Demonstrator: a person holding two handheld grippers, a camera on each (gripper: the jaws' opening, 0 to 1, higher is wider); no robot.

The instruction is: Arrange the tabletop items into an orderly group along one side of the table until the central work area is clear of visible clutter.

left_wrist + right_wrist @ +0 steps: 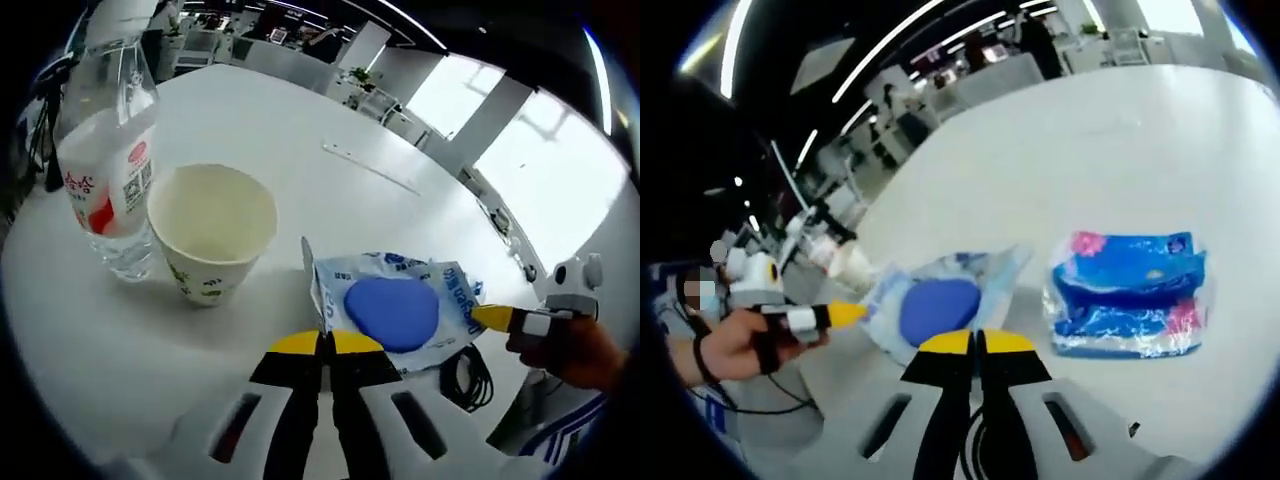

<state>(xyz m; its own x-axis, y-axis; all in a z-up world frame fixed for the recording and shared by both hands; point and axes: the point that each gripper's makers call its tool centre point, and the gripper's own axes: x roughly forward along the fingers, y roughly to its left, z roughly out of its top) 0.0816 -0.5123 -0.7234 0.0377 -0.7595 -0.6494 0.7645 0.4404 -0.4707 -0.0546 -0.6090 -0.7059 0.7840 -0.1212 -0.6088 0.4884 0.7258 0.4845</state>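
The wipes pack [400, 308], a pale packet with a blue oval flap, lies flat on the white table [300, 130] close to its near edge, its long axis running from about 9 to 3 o'clock in the left gripper view. The left gripper [325, 345] is clenched on the pack's corner at about 9 o'clock of the pack. The right gripper [977, 343] is likewise closed, its tips at the pack's [940, 305] near edge. At 10 o'clock from the pack stand a paper cup [212, 232] and, just beside it, a water bottle [108, 150], both upright. A blue tissue pack [1130, 292] lies at 3 o'clock in the right gripper view. Beyond them, bare tabletop stretches wide.
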